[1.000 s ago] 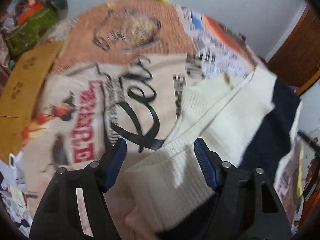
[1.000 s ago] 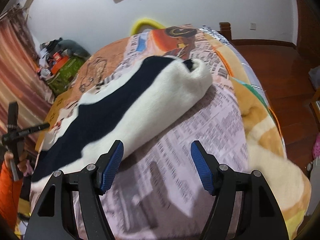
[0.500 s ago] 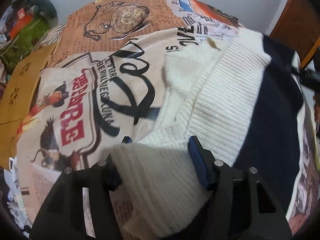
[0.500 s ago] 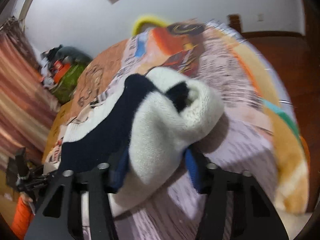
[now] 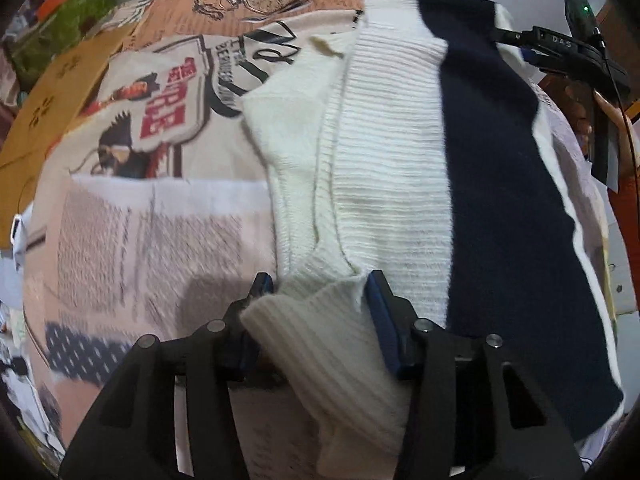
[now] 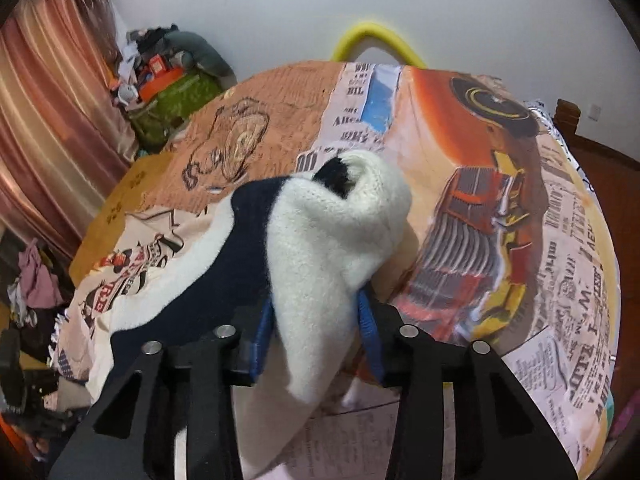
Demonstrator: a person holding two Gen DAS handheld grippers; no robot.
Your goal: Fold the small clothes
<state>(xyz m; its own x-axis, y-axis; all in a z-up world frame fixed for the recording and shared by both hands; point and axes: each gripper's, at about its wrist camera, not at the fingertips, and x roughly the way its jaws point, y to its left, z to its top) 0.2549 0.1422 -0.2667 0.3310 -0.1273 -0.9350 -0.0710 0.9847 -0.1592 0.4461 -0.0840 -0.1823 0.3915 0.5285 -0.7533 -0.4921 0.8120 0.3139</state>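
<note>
Between the blue pads of the left gripper [image 5: 318, 304] sits the ribbed cream cuff end of a small knitted sweater, cream with a broad navy band [image 5: 400, 160]; the jaws have just been closing and now pinch that bunched rib. From this grip the garment runs away from the jaws, its long axis stretching up the left wrist view toward the far edge of the bed, which is covered by a newspaper-and-poster print bedspread [image 5: 160, 220]. A cream sleeve lies just left of the ribbed panel, with the navy band to the right of that panel

At the other end, the right gripper [image 6: 316, 324] clasps a fluffy cream fold of the same sweater [image 6: 332, 240]; its jaws have lately eased slightly wider, yet the pads press the wool on both sides. Beyond that grip the knit humps up into a rolled end with a dark opening, lifted off the bedspread [image 6: 540, 240], while the navy part trails down to the left toward the other hand

My judgement: each hand holds one end, so the sweater hangs spanned between them across the bed, and the coming fold depends on keeping that span taut and its axis straight. Farther off, a yellow curved tube [image 6: 376, 36] stands beyond the far edge of the bed, against the wall
</note>
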